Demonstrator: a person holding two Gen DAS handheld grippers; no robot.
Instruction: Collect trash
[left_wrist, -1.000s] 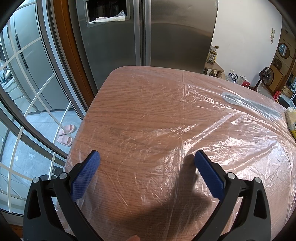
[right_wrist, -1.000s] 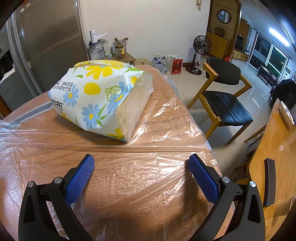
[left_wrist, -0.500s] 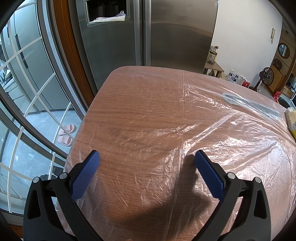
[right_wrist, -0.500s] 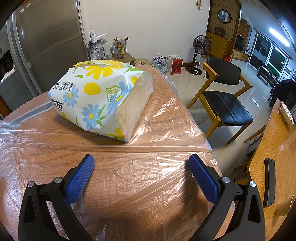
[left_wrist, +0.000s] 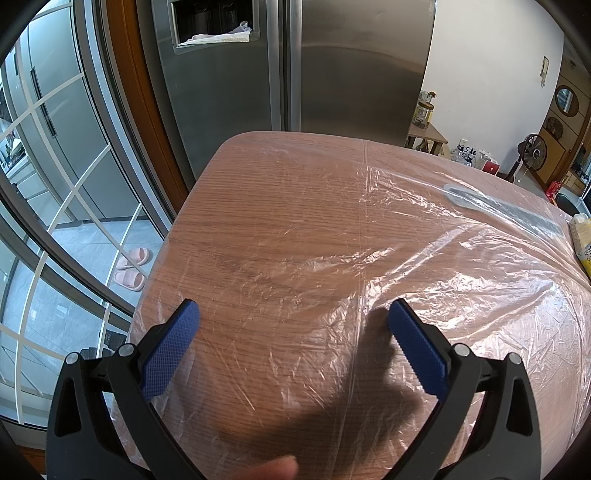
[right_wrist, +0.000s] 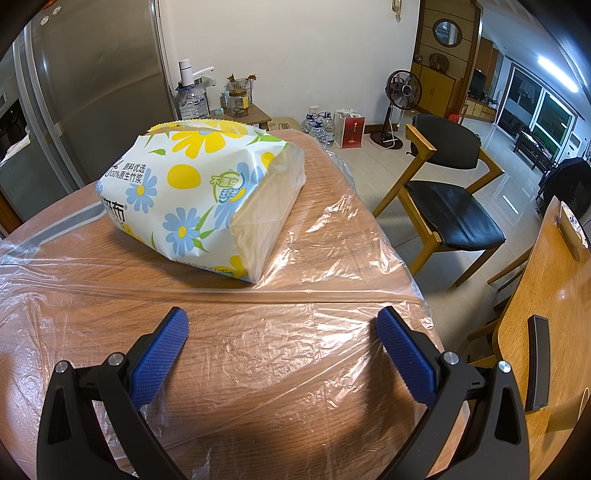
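The round wooden bench (right_wrist: 258, 369) wears a crinkled clear plastic sheet (right_wrist: 314, 350), slack enough to snag a blue pad and drag everything. Ahead of the right tool (right_wrist: 280, 328), whose jaws stand apart and empty, lies the flowered white tissue pack (right_wrist: 192, 195), the likely trash; its soft wrap could slip. The left tool (left_wrist: 291, 321) gapes over bare sheet. Print reads "100%", with Chinese characters.
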